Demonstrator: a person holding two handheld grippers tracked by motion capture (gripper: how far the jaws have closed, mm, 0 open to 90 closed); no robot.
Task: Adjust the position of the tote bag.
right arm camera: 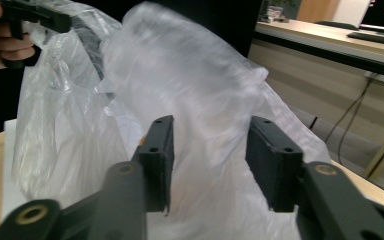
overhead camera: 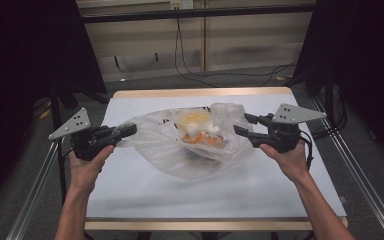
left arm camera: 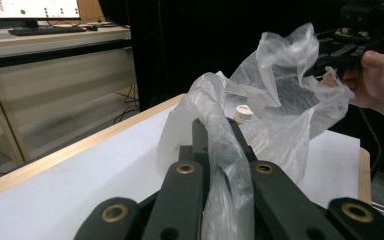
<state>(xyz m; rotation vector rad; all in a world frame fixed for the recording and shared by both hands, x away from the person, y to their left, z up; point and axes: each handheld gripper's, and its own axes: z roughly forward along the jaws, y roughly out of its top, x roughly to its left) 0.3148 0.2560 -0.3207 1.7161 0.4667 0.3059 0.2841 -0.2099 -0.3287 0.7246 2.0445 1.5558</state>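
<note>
A clear plastic bag [overhead camera: 180, 150] lies on the white table [overhead camera: 145, 195], with a yellowish item [overhead camera: 195, 119] and an orange item [overhead camera: 205, 138] inside. My left gripper [overhead camera: 129, 131] is shut on the bag's left edge; the film [left arm camera: 225, 165] runs up between its closed jaws [left arm camera: 215, 137]. A white cap [left arm camera: 243, 113] shows through the bag. My right gripper [overhead camera: 243, 125] stands open at the bag's right edge. In the right gripper view, bag film [right arm camera: 200, 90] bulges between and beyond the spread jaws of this gripper [right arm camera: 211, 150], unpinched.
The table has a wooden rim [overhead camera: 200, 92], with metal rails [overhead camera: 360, 175] along both sides. Dark curtains stand left and right, and cables [overhead camera: 190, 70] lie on the floor behind. The near half of the table is bare white surface.
</note>
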